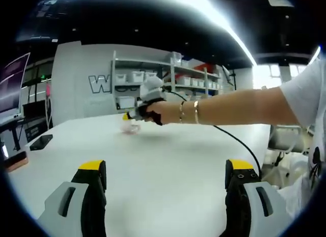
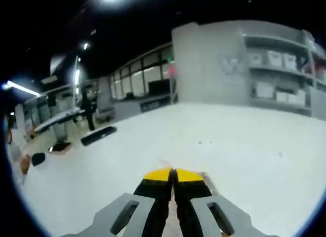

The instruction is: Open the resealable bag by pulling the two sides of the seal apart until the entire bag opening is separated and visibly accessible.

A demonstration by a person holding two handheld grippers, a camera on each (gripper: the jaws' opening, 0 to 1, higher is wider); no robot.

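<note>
The resealable bag [image 1: 130, 127] is a small clear, pinkish pouch lying far out on the white table [image 1: 168, 150]. In the left gripper view, a person's outstretched hand holds my right gripper [image 1: 133, 114] down at the bag's top. In the right gripper view, that gripper [image 2: 173, 174] has its yellow-tipped jaws pressed together, and a thin pinkish strip of the bag [image 2: 206, 182] shows between and beside them. My left gripper [image 1: 165, 168] hovers near the table's front, well short of the bag. Its jaws are wide apart with nothing between them.
A black phone [image 1: 41, 141] and a dark block [image 1: 15, 160] lie at the table's left edge. A black cable [image 1: 239, 142] trails from the right gripper across the table. Shelves with white bins [image 1: 168, 79] stand behind, a chair [image 1: 285, 137] to the right. A flat black object [image 2: 98, 135] lies on the table.
</note>
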